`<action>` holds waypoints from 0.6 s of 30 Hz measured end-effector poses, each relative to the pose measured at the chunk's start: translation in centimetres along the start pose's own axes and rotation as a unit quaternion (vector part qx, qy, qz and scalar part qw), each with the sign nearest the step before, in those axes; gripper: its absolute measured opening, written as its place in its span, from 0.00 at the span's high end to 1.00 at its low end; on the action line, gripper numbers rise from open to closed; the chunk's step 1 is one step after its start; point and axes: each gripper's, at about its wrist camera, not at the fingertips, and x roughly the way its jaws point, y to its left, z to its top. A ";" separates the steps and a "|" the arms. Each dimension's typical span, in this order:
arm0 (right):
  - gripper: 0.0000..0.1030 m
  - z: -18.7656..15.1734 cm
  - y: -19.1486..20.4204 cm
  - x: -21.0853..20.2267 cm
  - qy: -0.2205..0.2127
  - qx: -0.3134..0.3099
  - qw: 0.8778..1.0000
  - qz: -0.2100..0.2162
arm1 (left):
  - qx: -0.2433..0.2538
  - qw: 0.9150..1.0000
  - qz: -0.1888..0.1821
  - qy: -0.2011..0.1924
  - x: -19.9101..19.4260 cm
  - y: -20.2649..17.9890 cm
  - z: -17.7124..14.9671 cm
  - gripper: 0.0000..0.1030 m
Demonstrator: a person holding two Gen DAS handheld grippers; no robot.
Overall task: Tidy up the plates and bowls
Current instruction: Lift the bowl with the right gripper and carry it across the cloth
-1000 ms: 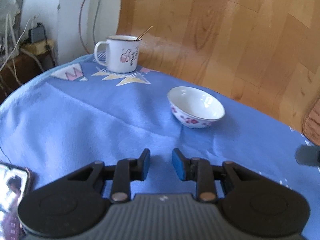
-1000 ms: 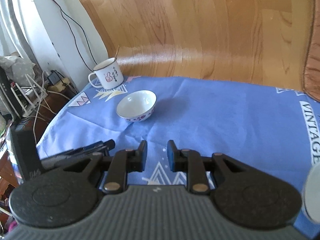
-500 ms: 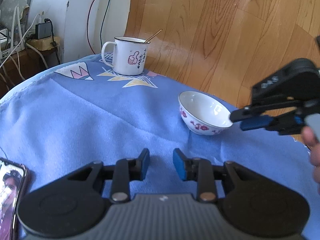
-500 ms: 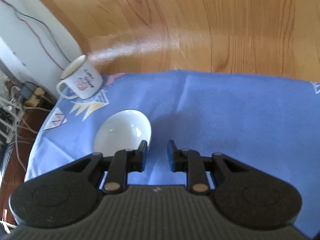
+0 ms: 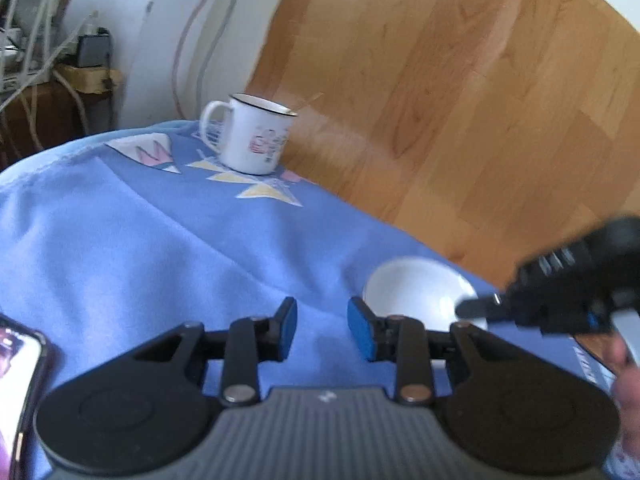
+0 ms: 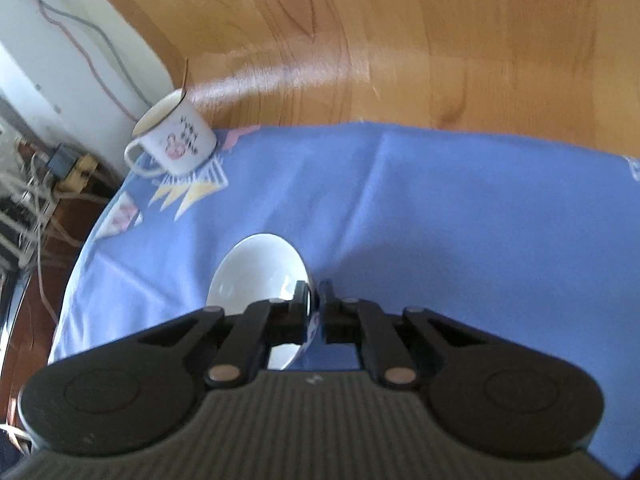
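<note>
A white bowl [image 6: 260, 272] with a floral rim sits on the blue tablecloth [image 6: 440, 220]. My right gripper [image 6: 314, 300] is shut on the bowl's right rim, one finger inside and one outside. In the left wrist view the bowl [image 5: 412, 292] lies to the right of my left gripper [image 5: 322, 328], which is open and empty above the cloth. The right gripper [image 5: 560, 304] reaches onto the bowl from the right there.
A white enamel mug [image 5: 252, 136] with a spoon stands at the cloth's far left corner; it also shows in the right wrist view [image 6: 172, 140]. A phone [image 5: 16, 392] lies at the left edge. Cables [image 6: 36, 184] hang beyond the table's left side. A wooden board [image 5: 480, 100] rises behind.
The right gripper moved down onto the bowl and closed on its right rim. The left gripper swung left, so the bowl now sits lower right in its view.
</note>
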 end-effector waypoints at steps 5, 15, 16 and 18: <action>0.92 -3.9 -2.3 -3.2 0.015 0.012 1.000 0.015 | 0.038 0.998 -0.044 0.033 -0.3 -1.8 -0.7 0.62; 0.91 -8.4 -4.6 -5.4 0.015 0.057 0.996 0.066 | 0.074 0.985 -0.062 0.143 -2.0 -4.8 -3.0 0.64; 0.91 -8.7 -4.6 -5.3 0.010 0.058 0.996 0.065 | 0.076 0.984 -0.061 0.150 -2.0 -5.0 -3.3 0.65; 0.88 -9.0 -4.8 -5.4 0.004 0.058 0.996 0.065 | 0.077 0.982 -0.057 0.161 -1.9 -5.4 -3.7 0.85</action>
